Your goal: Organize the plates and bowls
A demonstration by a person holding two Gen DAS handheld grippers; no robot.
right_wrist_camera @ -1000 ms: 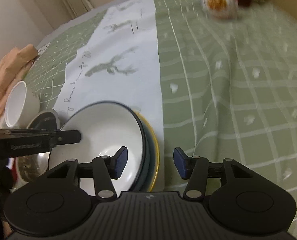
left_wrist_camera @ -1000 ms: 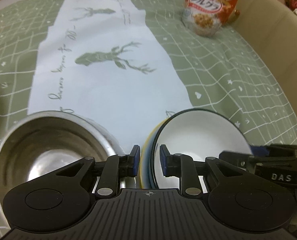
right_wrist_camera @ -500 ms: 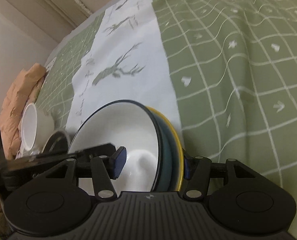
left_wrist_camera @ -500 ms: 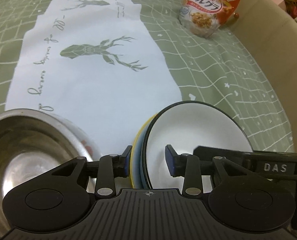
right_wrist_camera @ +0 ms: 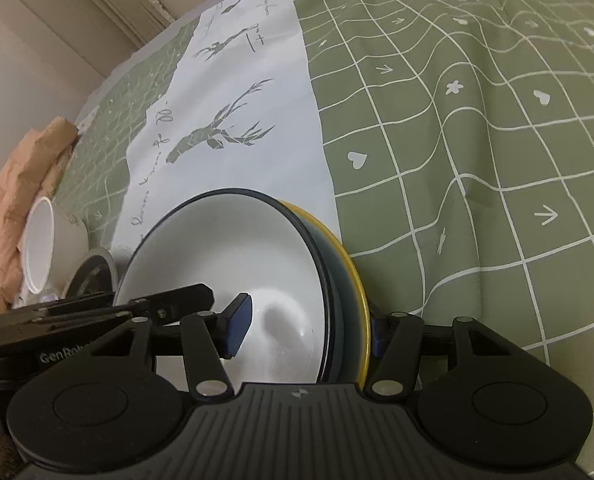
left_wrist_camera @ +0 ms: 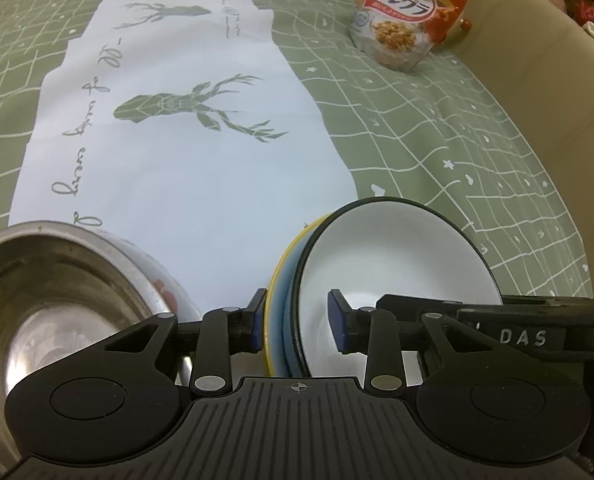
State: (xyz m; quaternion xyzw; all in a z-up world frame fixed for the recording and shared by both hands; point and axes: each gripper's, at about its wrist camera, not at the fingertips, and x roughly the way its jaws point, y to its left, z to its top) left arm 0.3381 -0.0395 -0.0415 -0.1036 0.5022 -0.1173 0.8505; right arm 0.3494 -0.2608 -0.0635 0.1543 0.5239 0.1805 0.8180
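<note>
A nested stack of dishes sits low in both views: a white bowl with a dark rim (left_wrist_camera: 401, 256) (right_wrist_camera: 233, 256) on top, a blue dish and a yellow-rimmed plate (left_wrist_camera: 275, 300) (right_wrist_camera: 357, 280) beneath. My left gripper (left_wrist_camera: 297, 328) straddles the stack's near-left rim, one pad outside the yellow edge and one inside the white bowl, jaws apart. My right gripper (right_wrist_camera: 309, 328) straddles the opposite rim the same way, jaws wide. A steel bowl (left_wrist_camera: 53, 300) stands left of the stack.
A white cup (right_wrist_camera: 47, 248) lies tipped by a brown paper bag (right_wrist_camera: 25, 184) at the left. A red cereal bag (left_wrist_camera: 409, 4) stands at the far right on the green checked tablecloth (right_wrist_camera: 477, 140). A beige wall (left_wrist_camera: 557, 92) borders the right.
The left gripper's jaws opened wider around the stack's rim. The right gripper moved in so its jaws straddle the stack's right rim. The stack tilted up slightly.
</note>
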